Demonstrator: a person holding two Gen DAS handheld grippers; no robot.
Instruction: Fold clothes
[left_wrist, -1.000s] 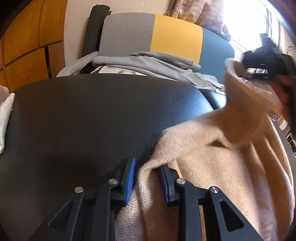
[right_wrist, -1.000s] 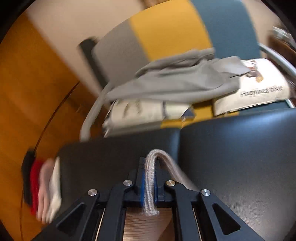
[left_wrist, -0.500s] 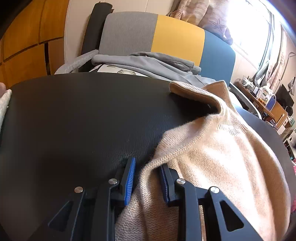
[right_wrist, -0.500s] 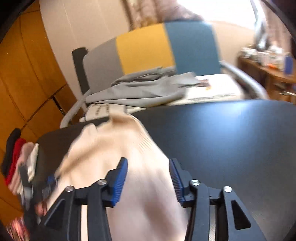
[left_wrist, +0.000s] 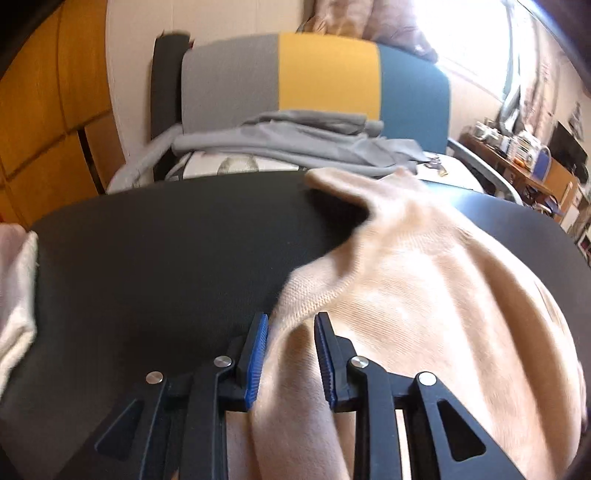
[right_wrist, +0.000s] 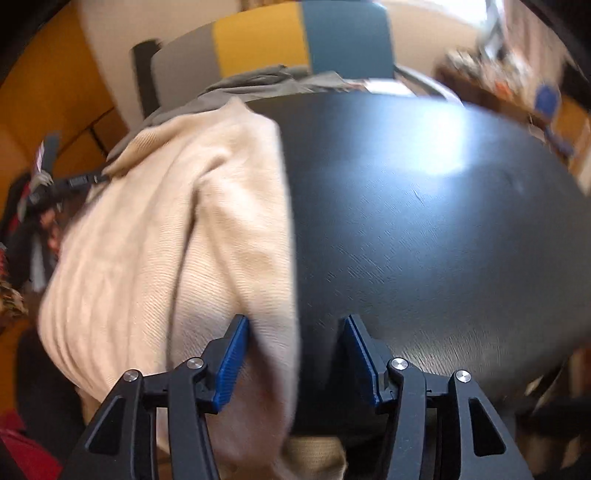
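Observation:
A beige knit sweater (left_wrist: 424, 295) lies on the black table top (left_wrist: 166, 258), with one part folded over towards the far edge. My left gripper (left_wrist: 291, 332) is at the sweater's near left edge, and a thick fold of knit fills the gap between its blue pads. In the right wrist view the sweater (right_wrist: 166, 221) covers the left half of the table (right_wrist: 424, 221). My right gripper (right_wrist: 297, 332) stands open at the near edge, with the sweater's right edge lying loose inside its left finger.
Behind the table stands a grey, yellow and blue chair (left_wrist: 325, 74) with a grey garment (left_wrist: 295, 147) heaped on a printed cushion. A pale pile of cloth (left_wrist: 14, 288) sits at the table's left end. A cluttered desk (left_wrist: 517, 147) stands far right.
My right gripper, shut on a sweater part one second ago, opened, let it drop onto the table and drew back to the near edge. The left gripper kept its hold.

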